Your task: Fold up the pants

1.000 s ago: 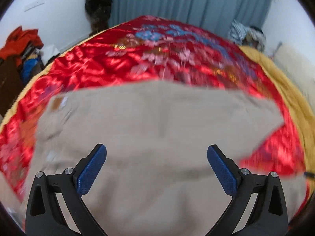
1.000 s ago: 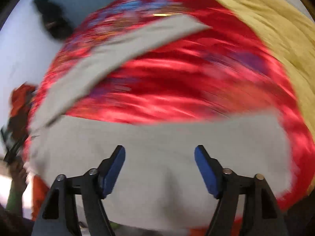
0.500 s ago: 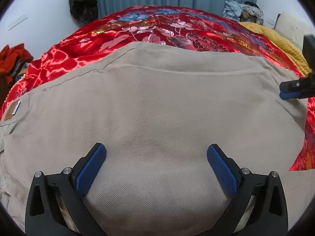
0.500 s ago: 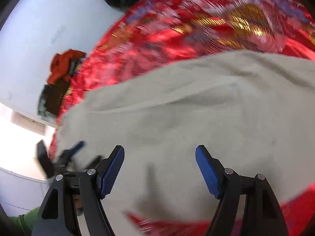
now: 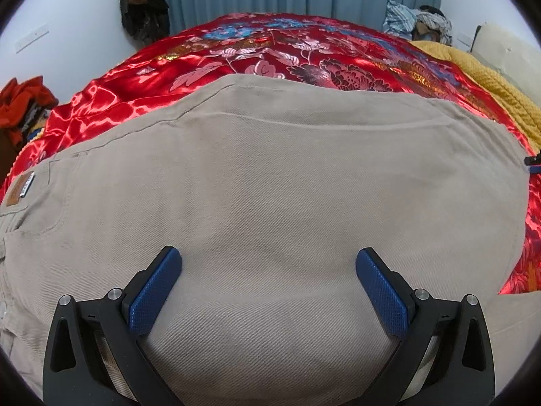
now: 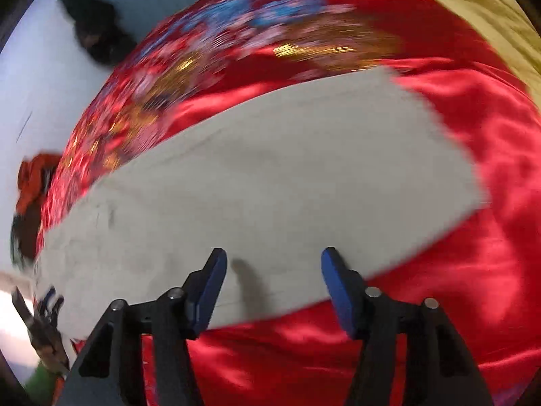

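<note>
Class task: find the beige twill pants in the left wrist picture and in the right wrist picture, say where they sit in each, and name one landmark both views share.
Left wrist view: the beige twill pants fill the centre and lower frame, leather patch at far left.
Right wrist view: the pants run as a blurred diagonal band across the middle, ending right of centre.
Shared landmark: the red floral satin bedspread under them.

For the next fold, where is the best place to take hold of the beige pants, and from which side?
Probably the leg-end corner of the beige pants, where the cloth stops on the red bedspread. Come from above at that free edge: the pants lie flat, so only an edge gives something to pinch. The right tongs are closing, nothing between them.
</note>
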